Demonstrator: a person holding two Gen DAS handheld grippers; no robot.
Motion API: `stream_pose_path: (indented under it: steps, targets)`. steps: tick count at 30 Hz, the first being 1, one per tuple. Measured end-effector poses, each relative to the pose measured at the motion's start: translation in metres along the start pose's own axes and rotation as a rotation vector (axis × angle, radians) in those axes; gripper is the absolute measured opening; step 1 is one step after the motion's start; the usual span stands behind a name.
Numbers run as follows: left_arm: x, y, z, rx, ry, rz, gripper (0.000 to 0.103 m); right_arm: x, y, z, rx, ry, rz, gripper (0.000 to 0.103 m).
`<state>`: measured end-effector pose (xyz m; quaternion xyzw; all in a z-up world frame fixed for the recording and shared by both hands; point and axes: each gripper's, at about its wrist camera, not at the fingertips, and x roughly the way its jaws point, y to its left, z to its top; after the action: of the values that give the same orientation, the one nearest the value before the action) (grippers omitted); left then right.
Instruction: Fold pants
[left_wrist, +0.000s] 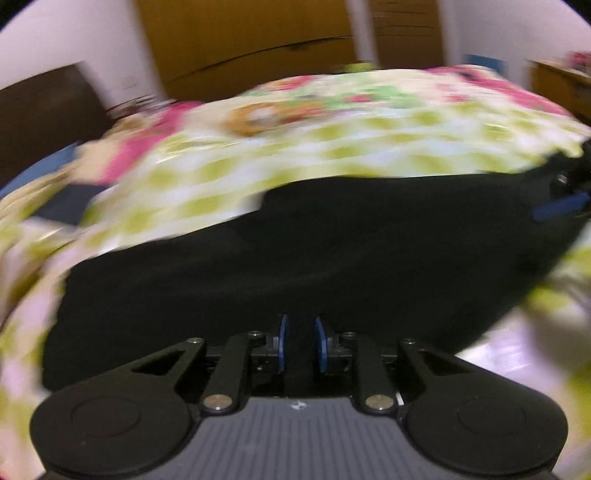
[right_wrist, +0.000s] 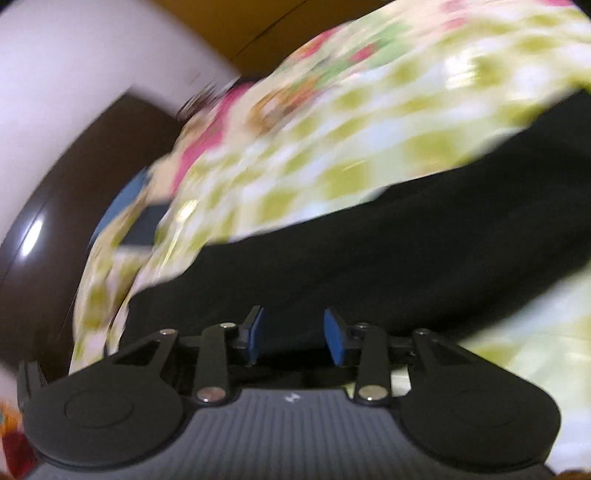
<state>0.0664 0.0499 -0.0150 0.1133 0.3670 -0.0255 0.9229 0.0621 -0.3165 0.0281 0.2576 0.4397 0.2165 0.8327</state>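
behind everything sits a dark wooden headboard and a bed under a glossy floral, green-checked sheet. black pants, matte and soft, lie flat across it in a wide slab. left gripper jaws slightly apart, right gripper jaws wider, both empty.

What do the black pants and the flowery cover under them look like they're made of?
The black pants look like a soft matte woven or knit cloth: no shine, and they lie in gentle sags. The flowery cover seems a thin printed fabric with a slight sheen, possibly cotton or polyester; blur leaves it open.
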Motion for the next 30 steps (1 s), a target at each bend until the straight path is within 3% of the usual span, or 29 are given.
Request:
stream_pose_path:
  steps: [3, 5, 6, 9, 13, 19, 23, 25, 28, 30]
  targets:
    - [-0.002, 0.054, -0.005, -0.084, -0.002, 0.079, 0.035, 0.047, 0.029, 0.032, -0.061, 0.003, 0.081, 0.049]
    - [-0.004, 0.075, -0.002, -0.087, -0.039, 0.115, 0.035, 0.083, 0.045, 0.062, -0.090, 0.014, 0.111, 0.075]
    - [-0.003, 0.084, 0.001, -0.084, -0.059, 0.131, 0.035, 0.100, 0.054, 0.074, -0.125, 0.027, 0.132, 0.077]
    - [0.008, 0.103, 0.010, -0.097, -0.095, 0.146, 0.036, 0.154, 0.072, 0.102, -0.195, 0.108, 0.175, 0.077]
    - [0.037, 0.118, 0.014, -0.102, -0.101, 0.150, 0.036, 0.217, 0.073, 0.121, -0.222, 0.223, 0.127, 0.077]
    - [0.065, 0.132, 0.002, -0.102, -0.070, 0.178, 0.041, 0.217, 0.068, 0.104, -0.188, 0.448, 0.268, 0.077]
    - [0.074, 0.152, -0.015, -0.166, -0.035, 0.197, 0.042, 0.202, 0.074, 0.099, -0.138, 0.429, 0.393, 0.077]
    - [0.074, 0.154, -0.020, -0.161, -0.033, 0.200, 0.043, 0.200, 0.077, 0.098, -0.127, 0.438, 0.415, 0.077]
    - [0.073, 0.151, -0.024, -0.126, -0.046, 0.207, 0.048, 0.199, 0.080, 0.095, -0.175, 0.424, 0.383, 0.076]
    - [0.077, 0.152, -0.024, -0.129, -0.055, 0.209, 0.050, 0.219, 0.071, 0.099, -0.062, 0.404, 0.362, 0.072]
